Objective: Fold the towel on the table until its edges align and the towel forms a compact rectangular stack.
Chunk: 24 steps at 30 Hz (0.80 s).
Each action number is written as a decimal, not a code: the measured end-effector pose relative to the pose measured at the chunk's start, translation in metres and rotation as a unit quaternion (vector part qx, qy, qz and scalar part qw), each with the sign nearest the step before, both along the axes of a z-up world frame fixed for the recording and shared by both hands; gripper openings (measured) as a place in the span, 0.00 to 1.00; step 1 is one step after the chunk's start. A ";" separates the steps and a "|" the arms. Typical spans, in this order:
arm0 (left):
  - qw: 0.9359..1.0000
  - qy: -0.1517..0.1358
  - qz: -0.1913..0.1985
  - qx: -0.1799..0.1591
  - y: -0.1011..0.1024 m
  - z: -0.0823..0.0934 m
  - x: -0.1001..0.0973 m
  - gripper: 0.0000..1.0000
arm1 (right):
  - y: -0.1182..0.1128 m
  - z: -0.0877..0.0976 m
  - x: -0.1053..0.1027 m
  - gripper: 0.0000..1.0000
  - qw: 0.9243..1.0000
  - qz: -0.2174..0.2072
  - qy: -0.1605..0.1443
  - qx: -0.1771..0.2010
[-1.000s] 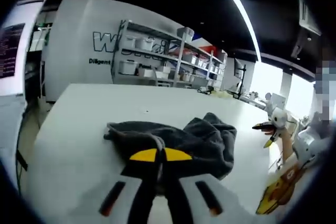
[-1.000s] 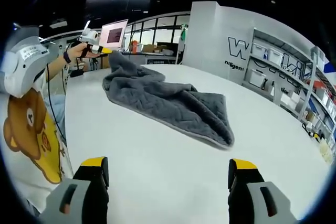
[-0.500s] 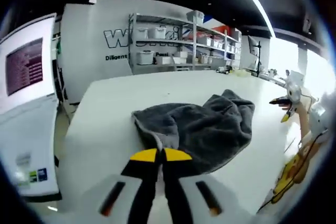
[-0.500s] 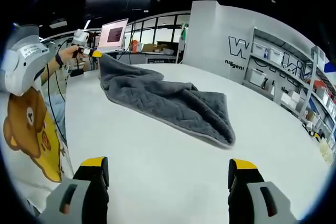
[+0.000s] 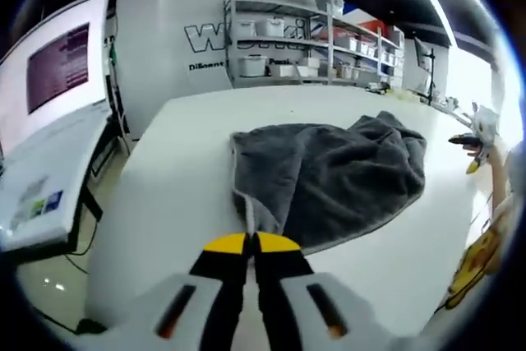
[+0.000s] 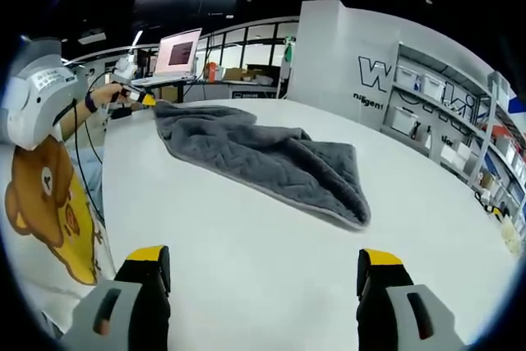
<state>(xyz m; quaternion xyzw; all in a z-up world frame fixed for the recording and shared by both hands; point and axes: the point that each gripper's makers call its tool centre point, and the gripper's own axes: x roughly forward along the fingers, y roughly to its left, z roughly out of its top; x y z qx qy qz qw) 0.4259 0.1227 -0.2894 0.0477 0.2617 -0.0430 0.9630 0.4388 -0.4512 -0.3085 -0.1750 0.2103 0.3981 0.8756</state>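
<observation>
Fingers of the left gripper [image 5: 251, 243] pinch a towel [image 5: 329, 174] corner; right gripper [image 6: 265, 273] fingers are spread, empty, near the towel. Towel lies rumpled on the counter [image 6: 246, 252]; no fold done.

One rumpled dark grey quilted towel [image 6: 271, 166] lies on one white table [image 6: 271, 269], ahead of two yellow-tipped tongs: the left tongs [image 5: 251, 244] and the right tongs [image 6: 263, 273]. One metal shelf rack [image 5: 312, 47] stands beyond.
</observation>
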 end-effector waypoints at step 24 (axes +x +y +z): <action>0.978 0.059 0.035 0.198 0.036 -0.020 0.001 0.04 | -0.004 -0.002 -0.001 0.99 1.000 -0.004 0.003 0.000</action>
